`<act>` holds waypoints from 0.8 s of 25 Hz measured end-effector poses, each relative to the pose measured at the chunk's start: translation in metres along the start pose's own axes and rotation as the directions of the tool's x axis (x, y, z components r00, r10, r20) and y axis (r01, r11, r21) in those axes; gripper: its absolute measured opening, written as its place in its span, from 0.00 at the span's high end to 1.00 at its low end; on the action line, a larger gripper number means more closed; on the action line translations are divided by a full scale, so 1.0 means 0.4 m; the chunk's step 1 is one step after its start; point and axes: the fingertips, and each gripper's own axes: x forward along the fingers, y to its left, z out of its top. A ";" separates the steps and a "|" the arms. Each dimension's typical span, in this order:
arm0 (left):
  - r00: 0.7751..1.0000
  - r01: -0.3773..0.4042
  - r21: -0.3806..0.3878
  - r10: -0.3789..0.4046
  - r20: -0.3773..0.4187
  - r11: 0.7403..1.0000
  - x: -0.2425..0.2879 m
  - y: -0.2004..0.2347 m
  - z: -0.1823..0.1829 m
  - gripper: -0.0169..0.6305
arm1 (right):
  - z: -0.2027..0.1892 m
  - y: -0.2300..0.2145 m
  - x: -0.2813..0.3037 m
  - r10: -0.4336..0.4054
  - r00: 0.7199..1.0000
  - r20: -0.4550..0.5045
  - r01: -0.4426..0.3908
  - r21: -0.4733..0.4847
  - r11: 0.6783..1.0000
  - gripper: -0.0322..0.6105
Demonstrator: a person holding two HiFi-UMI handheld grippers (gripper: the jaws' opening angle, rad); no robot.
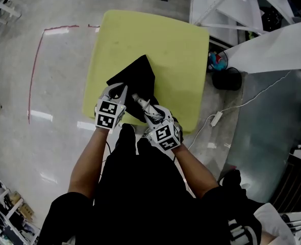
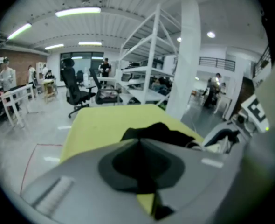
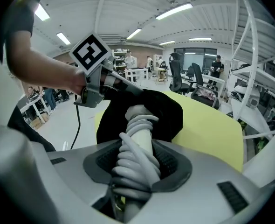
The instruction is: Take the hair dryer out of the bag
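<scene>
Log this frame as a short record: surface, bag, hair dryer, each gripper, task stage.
surface: yellow-green table
bag: black bag lying on the table, mouth toward the person
hair dryer: handle sticks out of the bag, grey cord coiled round it; far end hidden inside
left gripper: shut on the bag's edge
right gripper: clamped on the hair dryer's wrapped handle
task stage: hair dryer partly out, not yet free

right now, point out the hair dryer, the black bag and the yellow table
hair dryer (image 3: 136,146), right gripper view, cord-wrapped handle
black bag (image 1: 138,83), head view, middle of fabric
yellow table (image 1: 160,40), head view, bare top
</scene>
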 end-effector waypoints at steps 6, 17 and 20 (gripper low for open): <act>0.994 0.093 0.154 -0.101 0.044 0.984 -0.052 -0.061 0.022 0.94 | 0.002 -0.021 -0.034 0.021 1.000 0.008 -0.022 0.097 0.995 0.68; 0.998 0.031 0.399 -0.048 0.031 0.917 -0.080 -0.128 0.007 0.94 | -0.003 -0.011 -0.102 0.098 0.995 0.036 -0.105 0.305 0.947 0.68; 0.998 0.052 0.473 -0.067 0.014 0.880 -0.087 -0.159 -0.010 0.94 | -0.023 -0.013 -0.127 0.127 0.990 0.059 -0.140 0.377 0.915 0.68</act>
